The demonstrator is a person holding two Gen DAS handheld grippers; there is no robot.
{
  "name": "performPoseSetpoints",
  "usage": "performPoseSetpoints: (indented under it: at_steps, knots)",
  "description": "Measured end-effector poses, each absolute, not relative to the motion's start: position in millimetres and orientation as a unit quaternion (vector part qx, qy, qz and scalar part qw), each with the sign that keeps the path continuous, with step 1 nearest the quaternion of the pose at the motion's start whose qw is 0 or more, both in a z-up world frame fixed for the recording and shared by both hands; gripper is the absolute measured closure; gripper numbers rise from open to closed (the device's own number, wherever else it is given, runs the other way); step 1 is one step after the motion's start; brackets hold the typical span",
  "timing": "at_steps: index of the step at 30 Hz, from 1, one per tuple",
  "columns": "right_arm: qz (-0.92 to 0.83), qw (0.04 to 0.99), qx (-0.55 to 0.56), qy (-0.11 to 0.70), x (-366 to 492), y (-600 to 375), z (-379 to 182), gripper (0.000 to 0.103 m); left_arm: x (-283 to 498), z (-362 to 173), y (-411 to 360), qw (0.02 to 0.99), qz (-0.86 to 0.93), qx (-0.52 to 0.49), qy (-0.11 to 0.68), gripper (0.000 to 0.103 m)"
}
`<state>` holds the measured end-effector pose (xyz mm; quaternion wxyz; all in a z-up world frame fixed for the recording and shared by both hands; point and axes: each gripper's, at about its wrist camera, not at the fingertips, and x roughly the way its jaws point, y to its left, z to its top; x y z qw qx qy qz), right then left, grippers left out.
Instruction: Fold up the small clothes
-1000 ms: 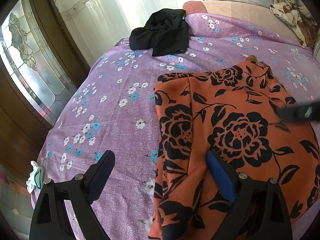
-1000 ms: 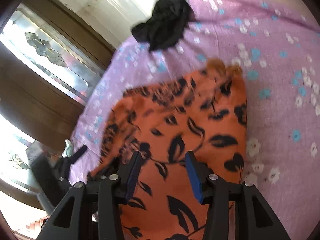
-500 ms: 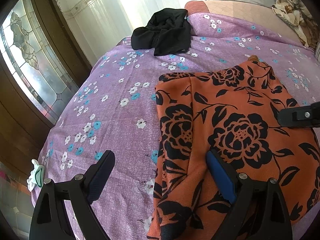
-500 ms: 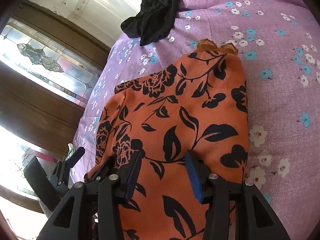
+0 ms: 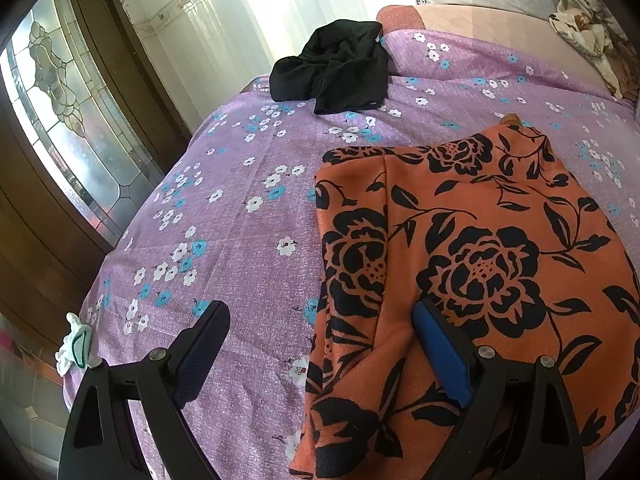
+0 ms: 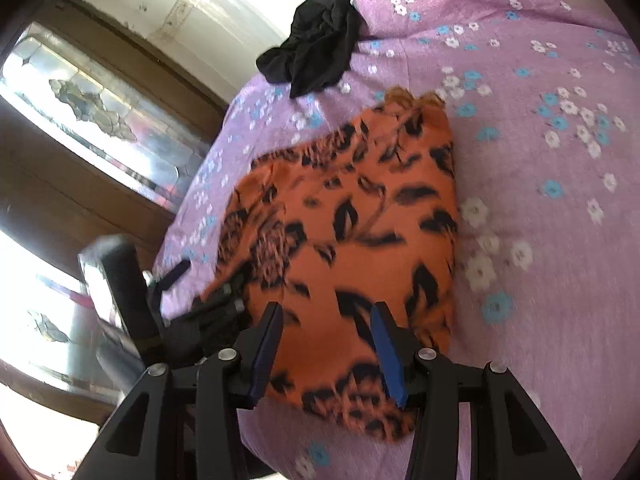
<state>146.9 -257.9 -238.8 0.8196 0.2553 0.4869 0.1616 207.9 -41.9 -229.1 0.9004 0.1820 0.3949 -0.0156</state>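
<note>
Daylight floods through the window (image 5: 80, 128), glaring on the wall (image 5: 240, 20); the right view smears, and edges bend darkly.

A folded garment (image 5: 472, 264) is laid on a bedsheet (image 5: 240, 240); a crumpled garment (image 5: 336, 68) is seen behind it, well apart.

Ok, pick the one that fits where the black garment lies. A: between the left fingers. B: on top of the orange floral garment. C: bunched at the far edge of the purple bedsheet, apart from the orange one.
C: the black garment sits bunched at the far edge, bare purple bedsheet separating it from the orange floral garment.
</note>
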Motion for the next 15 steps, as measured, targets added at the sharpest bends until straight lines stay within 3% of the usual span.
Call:
performPoseSetpoints:
  at_steps: [4, 8, 15]
  knots:
    - [0.159, 0.824, 0.232, 0.492, 144, -249, -255, 0.053, 208, -229, -42, 0.900, -0.014, 0.184, 0.394, 0.010]
    - [0.167, 0.827, 0.224, 0.489, 145, -244, -254, 0.044, 208, -228, -42, 0.900, -0.014, 0.182, 0.395, 0.010]
    - [0.174, 0.823, 0.231, 0.488, 145, -246, -254, 0.044, 208, -228, -42, 0.900, -0.014, 0.182, 0.395, 0.010]
